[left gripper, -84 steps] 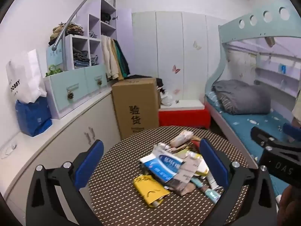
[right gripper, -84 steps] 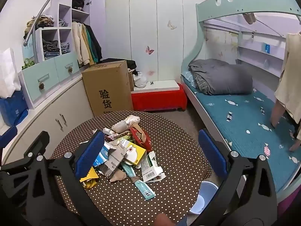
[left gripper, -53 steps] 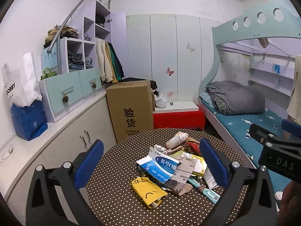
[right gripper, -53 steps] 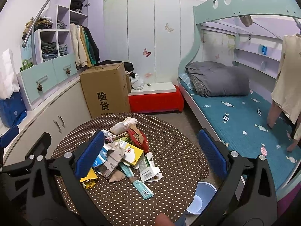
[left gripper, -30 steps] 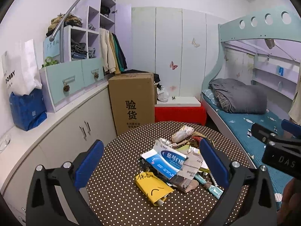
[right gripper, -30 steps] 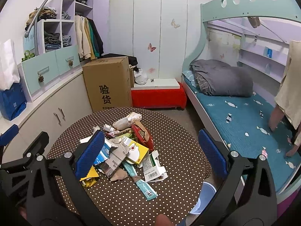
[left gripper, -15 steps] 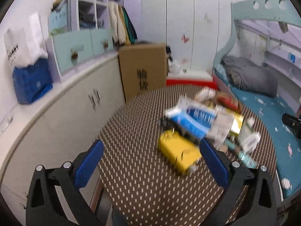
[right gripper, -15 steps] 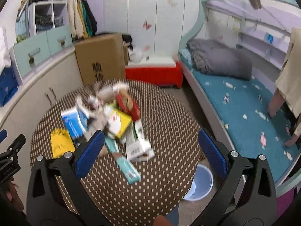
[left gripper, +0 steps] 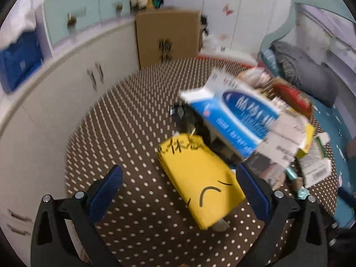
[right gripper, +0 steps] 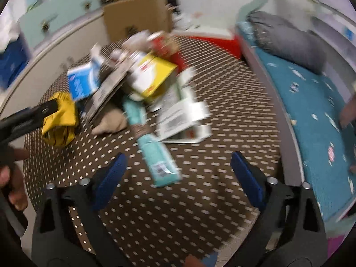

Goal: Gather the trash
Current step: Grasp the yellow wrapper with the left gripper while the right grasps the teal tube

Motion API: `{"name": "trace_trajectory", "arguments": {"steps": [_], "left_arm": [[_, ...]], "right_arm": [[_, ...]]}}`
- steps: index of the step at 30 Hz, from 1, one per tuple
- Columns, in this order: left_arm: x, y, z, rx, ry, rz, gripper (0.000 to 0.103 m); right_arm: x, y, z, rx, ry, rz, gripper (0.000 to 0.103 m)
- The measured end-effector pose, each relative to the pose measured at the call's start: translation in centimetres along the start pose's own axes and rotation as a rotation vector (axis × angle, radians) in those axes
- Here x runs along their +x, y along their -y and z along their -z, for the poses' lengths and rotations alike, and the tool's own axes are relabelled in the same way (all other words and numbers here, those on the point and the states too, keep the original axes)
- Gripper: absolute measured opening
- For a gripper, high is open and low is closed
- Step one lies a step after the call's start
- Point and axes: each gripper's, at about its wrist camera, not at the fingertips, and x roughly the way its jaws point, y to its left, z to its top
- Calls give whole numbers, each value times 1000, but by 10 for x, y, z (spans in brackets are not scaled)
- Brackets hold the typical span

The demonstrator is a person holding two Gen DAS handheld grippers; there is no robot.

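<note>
A round table [left gripper: 124, 120] covered in a brown cloth with white dots is seen from both wrist cameras, and a heap of trash [right gripper: 142, 82] is piled on it. Both views are smeared by motion blur, so fine print cannot be read.

In the left wrist view the heap is spread from the centre toward 3 o'clock. A yellow packet [left gripper: 200, 184] with black hand-drawn marks lies nearest, at about 5 o'clock from the picture's centre, partly between the blue pads of the left gripper [left gripper: 178, 195]. The jaws are held wide apart and nothing is pressed by them. Just beyond the packet, toward 2 o'clock, a blue and white carton [left gripper: 240, 115] is propped on the pile, with a red packet [left gripper: 291, 95] behind it. A brown cardboard box [left gripper: 166, 35] stands on the floor at 12 o'clock, and a white cabinet [left gripper: 55, 84] curves along 9 to 10 o'clock.

In the right wrist view the heap is found from 10 to 12 o'clock. A teal tube [right gripper: 153, 153] lies closest, its near end just short of the gap between the pads of the right gripper [right gripper: 179, 175], whose jaws are closing while still well apart; nothing is yet gripped between them. A yellow box [right gripper: 153, 77] and a white flattened carton [right gripper: 182, 115] lie beyond. The yellow packet is seen at 9 o'clock, with one black finger of the left gripper over it and a hand [right gripper: 11, 178] below. A bed with a teal sheet [right gripper: 311, 102] and a grey bundle of bedding [right gripper: 287, 37] fills the 2 to 4 o'clock side.
</note>
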Motion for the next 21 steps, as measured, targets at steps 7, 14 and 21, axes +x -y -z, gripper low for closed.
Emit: {"name": "trace_trajectory", "arguments": {"steps": [7,14,21], "left_arm": [[26,-7,6,-30,-60,105,55],[8,-21,18,1,-47,161,48],[-25,-35,38,34,-19,192,47]], "right_arm": [[32,-24,-17,-100,-19,-30,58],[38,-26,-19,-128,-2,-24,22],[7,0,11,43,-21,-273,21]]}}
